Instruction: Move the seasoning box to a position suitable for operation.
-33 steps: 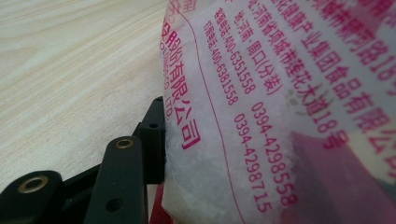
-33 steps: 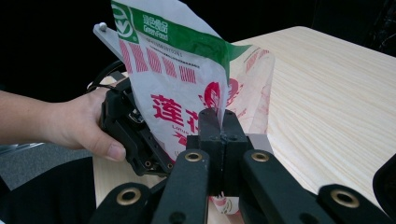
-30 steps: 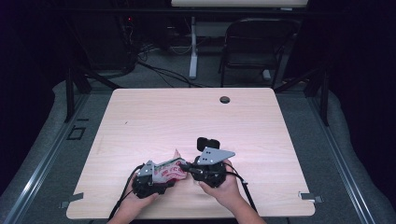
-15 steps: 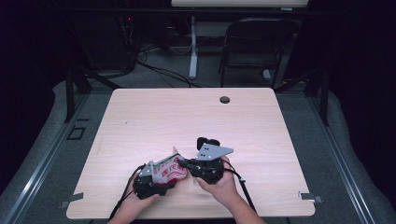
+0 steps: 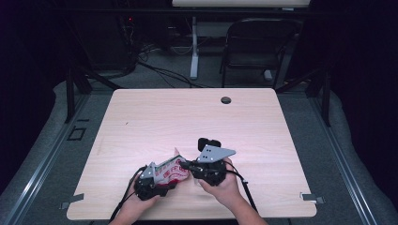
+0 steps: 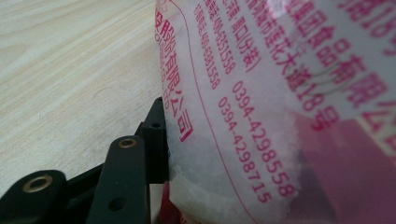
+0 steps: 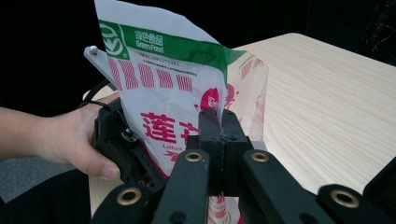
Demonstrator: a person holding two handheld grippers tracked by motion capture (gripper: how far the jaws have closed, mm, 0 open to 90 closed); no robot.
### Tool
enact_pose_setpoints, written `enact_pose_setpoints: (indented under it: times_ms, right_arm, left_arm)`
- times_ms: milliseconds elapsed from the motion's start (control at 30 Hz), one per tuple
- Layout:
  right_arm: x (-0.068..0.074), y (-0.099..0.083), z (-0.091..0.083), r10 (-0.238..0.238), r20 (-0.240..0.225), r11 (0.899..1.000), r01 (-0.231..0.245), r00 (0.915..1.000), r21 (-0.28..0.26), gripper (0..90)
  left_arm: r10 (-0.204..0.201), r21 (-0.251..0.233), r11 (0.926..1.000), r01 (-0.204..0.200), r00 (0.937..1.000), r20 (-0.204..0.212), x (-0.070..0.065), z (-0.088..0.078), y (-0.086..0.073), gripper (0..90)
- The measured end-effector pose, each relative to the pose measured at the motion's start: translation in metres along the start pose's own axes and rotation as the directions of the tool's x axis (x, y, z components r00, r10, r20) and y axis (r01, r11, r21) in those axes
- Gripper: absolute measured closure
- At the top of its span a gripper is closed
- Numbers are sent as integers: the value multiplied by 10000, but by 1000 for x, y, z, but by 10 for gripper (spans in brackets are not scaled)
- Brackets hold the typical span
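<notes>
Near the desk's [image 5: 141, 122] front edge, my right gripper [image 7: 218, 122] is clenched on the printed food bag's [image 7: 168, 93] edge. My left gripper's [image 5: 151, 183] jaws have just been closing with the bag [image 6: 280, 116] between; it hides one jaw, so I cannot tell the grip.

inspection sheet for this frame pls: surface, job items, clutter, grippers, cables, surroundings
Surface: light wood table, mostly bare, with a round port near the far edge.
Job's things: one printed plastic bag of white granules, red and green print, held up at the near edge between both grippers.
Clutter: nothing seen.
Grippers: right gripper fingers pinched shut on the bag's edge. Left gripper holds the bag's lower part; its jaws have just been closing, one finger against the bag.
Cables: one trails from each gripper off the near edge; more lie on the floor beyond the table.
Surroundings: dark room, folding chair behind the table.
</notes>
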State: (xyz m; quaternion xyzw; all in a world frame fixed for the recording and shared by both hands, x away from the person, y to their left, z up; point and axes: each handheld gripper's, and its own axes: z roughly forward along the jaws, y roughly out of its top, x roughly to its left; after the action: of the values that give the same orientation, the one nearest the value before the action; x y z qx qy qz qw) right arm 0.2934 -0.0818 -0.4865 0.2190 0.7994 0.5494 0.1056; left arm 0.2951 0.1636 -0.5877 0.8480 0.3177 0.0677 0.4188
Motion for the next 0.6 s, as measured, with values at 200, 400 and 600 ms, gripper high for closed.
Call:
enact_pose_setpoints:
  times_ms: [200, 400, 600]
  right_arm:
    - [0, -2, -3, -64, 8, 10000, 64, 10000, -27, 900]
    - [0, -4, -5, -88, 34, 10000, 88, 10000, -21, 889]
    - [1, -5, -7, -123, 164, 9999, 124, 9998, -47, 858]
  left_arm:
    - [57, 29, 10000, -56, 9999, -84, -1, -3, 1, 583]
    - [325, 181, 9993, -318, 9986, -420, -2, -5, 3, 596]
    - [532, 307, 9982, -511, 9960, -717, -2, -8, 5, 599]
